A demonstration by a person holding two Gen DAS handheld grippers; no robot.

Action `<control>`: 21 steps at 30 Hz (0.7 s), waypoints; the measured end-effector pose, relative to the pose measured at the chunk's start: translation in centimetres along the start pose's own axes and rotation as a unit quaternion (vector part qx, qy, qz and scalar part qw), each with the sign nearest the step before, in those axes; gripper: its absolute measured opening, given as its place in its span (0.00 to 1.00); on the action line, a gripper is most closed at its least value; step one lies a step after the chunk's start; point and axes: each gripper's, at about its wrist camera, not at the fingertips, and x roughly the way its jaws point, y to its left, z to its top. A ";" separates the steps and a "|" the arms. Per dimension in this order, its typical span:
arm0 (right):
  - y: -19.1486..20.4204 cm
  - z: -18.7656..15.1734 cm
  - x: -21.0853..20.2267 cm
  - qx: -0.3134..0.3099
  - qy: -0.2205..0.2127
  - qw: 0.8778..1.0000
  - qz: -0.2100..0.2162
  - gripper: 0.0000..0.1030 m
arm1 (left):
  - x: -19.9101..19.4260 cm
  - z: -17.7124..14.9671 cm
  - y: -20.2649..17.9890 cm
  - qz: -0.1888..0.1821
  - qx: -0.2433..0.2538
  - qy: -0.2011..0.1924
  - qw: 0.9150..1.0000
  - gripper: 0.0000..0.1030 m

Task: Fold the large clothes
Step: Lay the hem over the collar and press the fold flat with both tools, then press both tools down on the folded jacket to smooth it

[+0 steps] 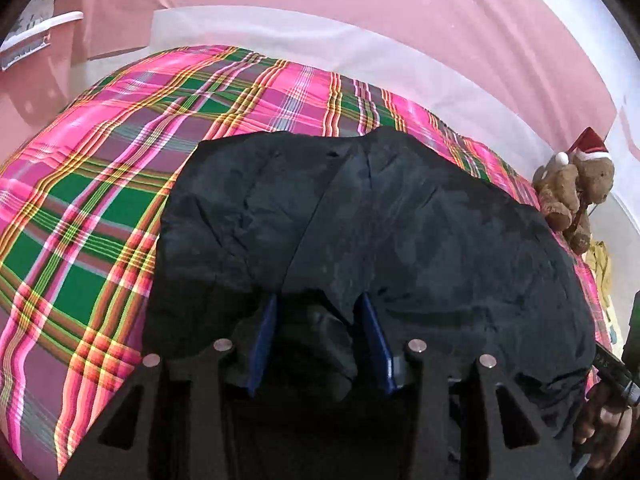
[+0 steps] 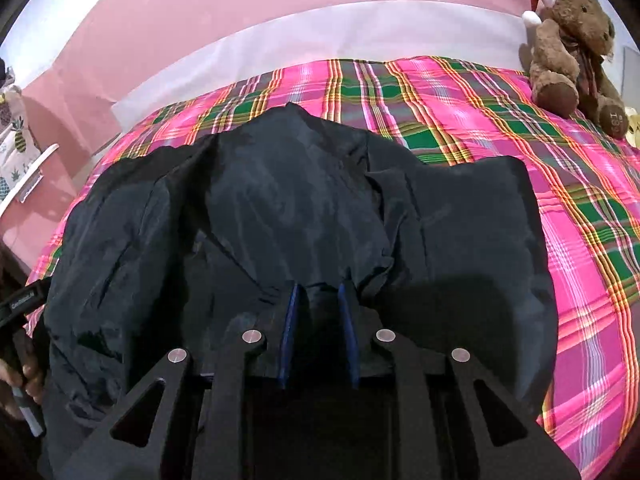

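A large black jacket lies spread on the plaid bed; it also shows in the right wrist view. My left gripper has its blue-padded fingers around a bunch of the jacket's near edge, with fabric filling the gap between them. My right gripper is shut on a fold of the jacket's near edge, its blue pads close together with cloth between. The fingertips of both are buried in fabric.
The pink, green and yellow plaid bedspread covers the bed. A brown teddy bear with a Santa hat sits at the far right corner. Pink wall and a white band run behind. A white shelf is at far left.
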 end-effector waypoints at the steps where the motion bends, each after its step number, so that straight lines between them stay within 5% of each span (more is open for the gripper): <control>1: 0.0 0.3 -0.6 0.006 0.001 1.000 -0.001 0.19 | -0.1 0.2 0.0 0.003 0.002 0.003 1.000 0.46; 6: 2.0 0.1 -6.2 -0.012 -0.047 0.998 0.040 0.22 | -4.9 0.3 -0.5 -0.005 -0.006 -0.015 1.000 0.42; 10: 5.4 -1.6 -5.7 -0.055 -0.022 0.995 0.083 0.22 | -7.8 -0.8 -3.6 -0.064 0.032 -0.030 0.997 0.41; 12: 6.4 -2.6 -3.5 -0.064 0.009 0.995 0.080 0.22 | -7.0 -1.6 -5.4 -0.085 0.057 -0.010 0.995 0.41; 16: 6.0 -4.7 0.5 -0.064 0.044 0.995 0.067 0.22 | -1.6 -4.2 -6.5 -0.067 0.074 0.072 0.992 0.42; 21: 5.4 -4.8 1.6 -0.054 0.045 0.995 0.069 0.21 | -0.5 -4.7 -6.8 -0.052 0.085 0.060 0.993 0.42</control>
